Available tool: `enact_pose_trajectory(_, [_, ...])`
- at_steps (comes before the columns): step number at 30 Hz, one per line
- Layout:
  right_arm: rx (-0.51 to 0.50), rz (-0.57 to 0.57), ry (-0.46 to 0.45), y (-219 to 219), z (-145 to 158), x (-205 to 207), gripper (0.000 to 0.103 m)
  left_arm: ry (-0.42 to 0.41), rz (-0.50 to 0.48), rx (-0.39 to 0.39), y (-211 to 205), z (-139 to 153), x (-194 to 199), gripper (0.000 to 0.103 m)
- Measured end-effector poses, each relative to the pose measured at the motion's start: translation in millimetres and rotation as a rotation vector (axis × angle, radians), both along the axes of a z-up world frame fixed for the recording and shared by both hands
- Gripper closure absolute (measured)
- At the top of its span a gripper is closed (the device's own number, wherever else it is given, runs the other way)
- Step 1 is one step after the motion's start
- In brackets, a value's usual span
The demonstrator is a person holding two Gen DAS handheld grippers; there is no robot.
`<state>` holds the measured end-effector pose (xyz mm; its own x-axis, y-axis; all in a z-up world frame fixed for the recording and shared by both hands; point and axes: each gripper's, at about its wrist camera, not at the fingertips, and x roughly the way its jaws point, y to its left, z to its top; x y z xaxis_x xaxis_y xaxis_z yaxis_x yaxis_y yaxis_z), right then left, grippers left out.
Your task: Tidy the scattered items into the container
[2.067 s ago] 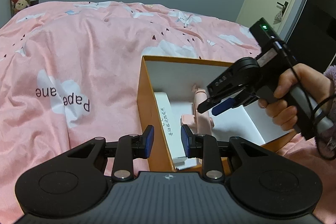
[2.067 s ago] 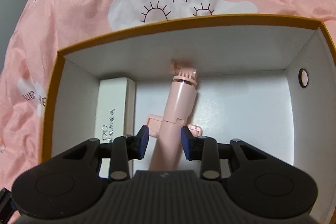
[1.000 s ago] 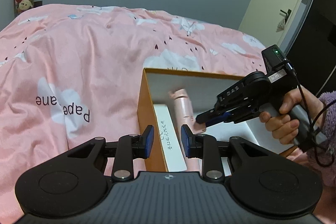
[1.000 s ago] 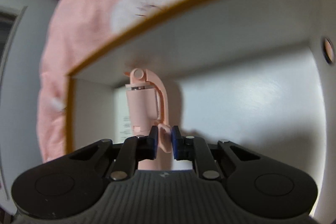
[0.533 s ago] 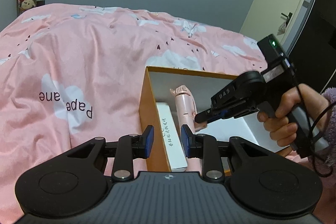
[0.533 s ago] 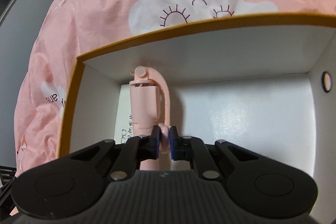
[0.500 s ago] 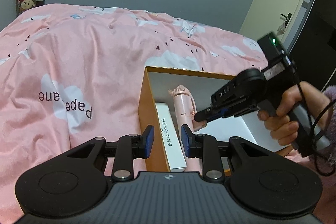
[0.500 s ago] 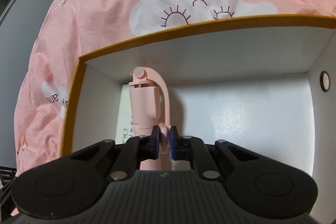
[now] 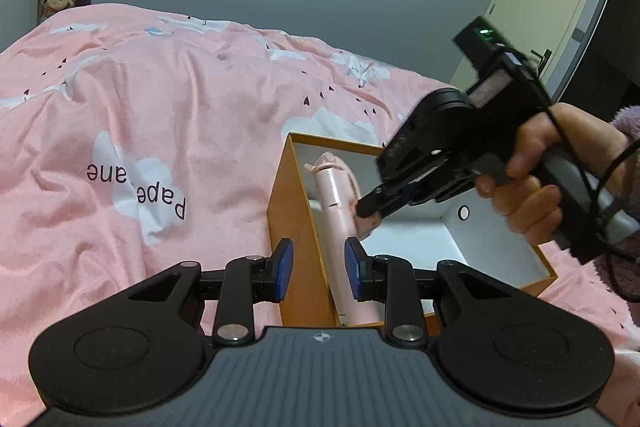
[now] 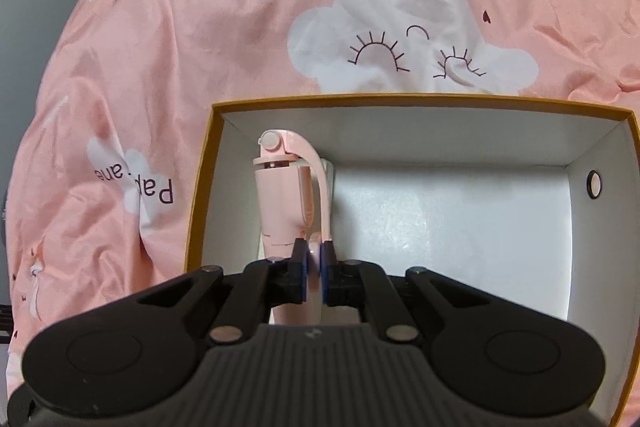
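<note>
An orange box [image 10: 400, 99] with a white inside sits on the pink bedspread. My right gripper [image 10: 315, 259] is shut on the thin folding arm of a pink selfie stick [image 10: 282, 203] and holds it raised along the box's left wall, head end toward the far wall. The left wrist view shows the same: the stick [image 9: 336, 195] tilted up inside the box [image 9: 292, 215], with the right gripper [image 9: 370, 207] pinching its side. My left gripper [image 9: 319, 269] hovers in front of the box's near left corner, jaws apart and holding nothing. A white packet [image 10: 329, 179] shows as a sliver behind the stick.
The pink cloud-print bedspread [image 9: 140, 131] spreads out left of and beyond the box. A person's hand [image 9: 532, 187] with a purple fluffy sleeve holds the right gripper. The box's right half [image 10: 460, 227] shows bare white floor. A door [image 9: 552, 7] stands at the back right.
The right gripper has pinched the selfie stick's arm and lifted it higher, so the box now looks farther below. The stick's head has risen toward the box's rim. The left gripper drifted slightly.
</note>
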<state>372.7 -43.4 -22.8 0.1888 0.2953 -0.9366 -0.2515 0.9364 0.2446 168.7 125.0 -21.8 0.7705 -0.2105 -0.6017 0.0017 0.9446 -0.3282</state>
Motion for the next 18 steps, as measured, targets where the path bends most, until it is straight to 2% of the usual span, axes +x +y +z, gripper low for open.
enact_pose_trajectory(6, [-0.027,-0.040,0.008,30,-5,-4,0.095,-0.012,0.020,-0.024,10,0,-6,0.071])
enact_pose_trajectory(11, [-0.073,-0.011,-0.004,51,-6,-11,0.090,-0.019,0.033,-0.037,16,2,-7,0.071])
enact_pose_trajectory(18, [-0.109,0.008,-0.051,47,-3,-18,0.094,-0.020,0.030,-0.039,17,1,-7,0.071])
